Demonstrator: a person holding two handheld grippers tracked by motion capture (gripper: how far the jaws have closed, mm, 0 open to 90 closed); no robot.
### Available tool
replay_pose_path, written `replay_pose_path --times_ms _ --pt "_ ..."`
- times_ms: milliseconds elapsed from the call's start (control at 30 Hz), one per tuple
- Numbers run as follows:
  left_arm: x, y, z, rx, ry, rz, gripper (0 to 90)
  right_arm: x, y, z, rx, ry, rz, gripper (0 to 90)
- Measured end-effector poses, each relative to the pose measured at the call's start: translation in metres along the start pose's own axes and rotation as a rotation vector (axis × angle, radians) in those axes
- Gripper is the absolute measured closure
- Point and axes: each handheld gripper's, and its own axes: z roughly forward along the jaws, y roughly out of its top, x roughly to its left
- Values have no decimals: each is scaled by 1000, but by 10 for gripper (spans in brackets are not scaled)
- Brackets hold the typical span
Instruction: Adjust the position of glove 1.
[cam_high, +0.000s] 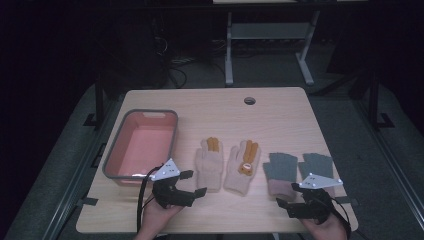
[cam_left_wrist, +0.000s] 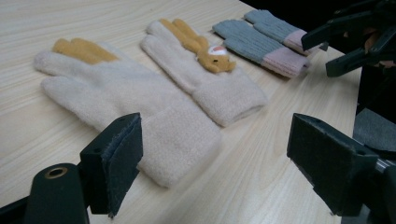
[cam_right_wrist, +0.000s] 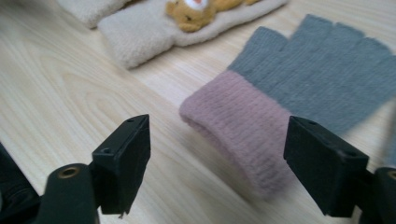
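Left tongs (cam_high: 192, 183) and right tongs (cam_high: 287, 197), jaws spread wide, low at the near edge, one per hand.

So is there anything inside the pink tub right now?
No, the pink tub sits empty in the high view, with all four gloves lying on the table beside it.

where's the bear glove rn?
High view: the bear glove lies flat mid-table, between the plain cream glove on its left and the grey gloves on its right.

Bin (cam_high: 141, 145) left of four gloves (cam_high: 235, 167), seemingly paired.
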Motion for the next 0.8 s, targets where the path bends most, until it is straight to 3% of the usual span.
replay_pose_path --times_ms 100,300,400,567,733,800 --pt "-1 0 -1 -9 1 -6 180 2 2 4 33 6 -1 196" --pt "0 -1 -1 -5 -8 -19 181 6 10 3 29 27 -17 192" --pt "1 -1 -2 -11 -10 -23 181 9 20 4 59 48 -28 200" --pt "2 -1 -2 -8 -13 -17 184 10 34 4 53 61 -56 197" --pt "2 -1 -2 -10 -16 -15 185 9 46 9 64 78 -54 193" --pt "2 -2 -1 -17 -21 -27 185 9 56 13 78 88 -79 193"
